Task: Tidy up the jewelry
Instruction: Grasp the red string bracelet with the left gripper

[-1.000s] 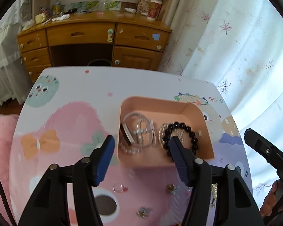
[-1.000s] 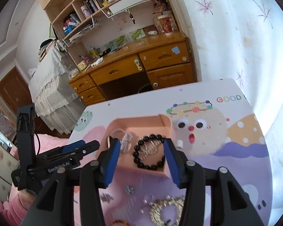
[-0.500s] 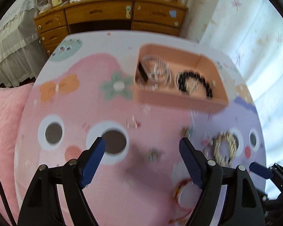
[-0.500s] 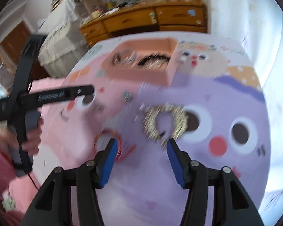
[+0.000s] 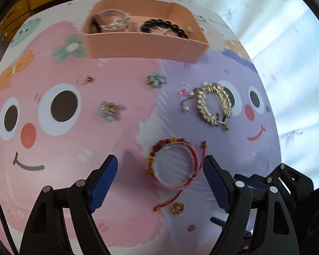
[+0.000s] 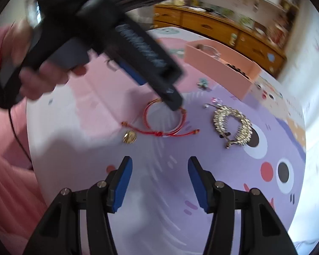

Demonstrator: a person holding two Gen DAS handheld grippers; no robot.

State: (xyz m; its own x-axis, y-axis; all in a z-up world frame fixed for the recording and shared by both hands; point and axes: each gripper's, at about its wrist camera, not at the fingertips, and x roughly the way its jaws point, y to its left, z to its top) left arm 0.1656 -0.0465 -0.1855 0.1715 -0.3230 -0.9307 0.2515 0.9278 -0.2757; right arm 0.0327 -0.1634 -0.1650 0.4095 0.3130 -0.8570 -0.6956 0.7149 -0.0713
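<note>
Your left gripper (image 5: 160, 174), jaws wide and empty, hovers over the red bracelet (image 5: 173, 165) on the tabletop (image 5: 74, 148); right gripper (image 6: 159, 176) likewise empty. Next, probably pinch its rim, then carry to the pink tray (image 5: 142, 46).

One pink box (image 5: 142, 46) stood on the table (image 5: 95, 148). Inside it showed two kinds of bracelet: one black beaded bracelet (image 5: 165, 26) and a clear bundle (image 5: 113, 20) whose number could not be counted. Loose on the table lay one red bracelet (image 5: 173, 165), one gold clip (image 5: 214, 104), one gold charm (image 5: 177, 208), two flower pieces (image 5: 156, 80) (image 5: 109, 110), and two small rings (image 5: 84, 79) (image 5: 183, 88). There were two grippers, the left (image 5: 160, 180) and the right (image 6: 158, 184), each with two blue pads. One hand (image 6: 35, 78) was visible.
</note>
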